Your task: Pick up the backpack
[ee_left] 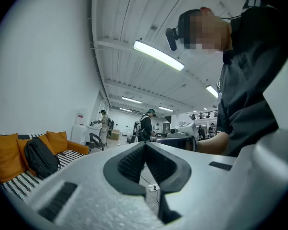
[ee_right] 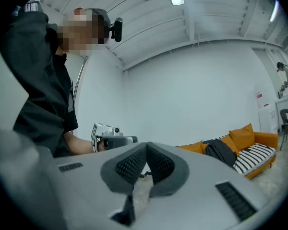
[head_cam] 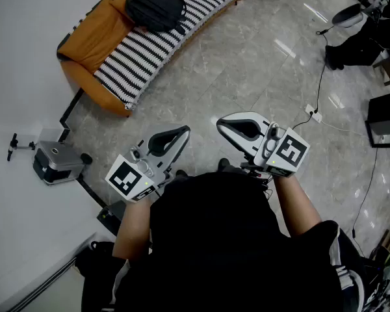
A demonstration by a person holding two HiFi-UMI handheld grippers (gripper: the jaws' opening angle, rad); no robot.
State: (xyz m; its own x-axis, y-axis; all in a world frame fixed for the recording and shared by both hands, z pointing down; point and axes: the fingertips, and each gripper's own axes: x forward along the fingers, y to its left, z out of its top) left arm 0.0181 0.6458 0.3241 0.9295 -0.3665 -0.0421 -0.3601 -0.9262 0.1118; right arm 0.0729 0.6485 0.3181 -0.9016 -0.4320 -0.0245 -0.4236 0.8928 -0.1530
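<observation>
The black backpack (head_cam: 156, 6) lies on the striped seat of an orange sofa (head_cam: 91, 34) at the far left of the room, well away from both grippers. It also shows small in the left gripper view as a backpack (ee_left: 41, 157) against orange cushions, and in the right gripper view as a backpack (ee_right: 221, 152). My left gripper (head_cam: 185, 131) and right gripper (head_cam: 220, 123) are held level in front of the person's chest, tips pointing toward each other. Both are shut with nothing between the pads, as the left gripper (ee_left: 145, 145) and right gripper (ee_right: 146, 147) show in their own views.
A grey floor machine (head_cam: 57, 160) stands by the white wall at left. A power strip (head_cam: 312, 113) with a black cable lies on the tiled floor at right, near black furniture (head_cam: 385, 119). Other people (ee_left: 146, 126) stand far off in the room.
</observation>
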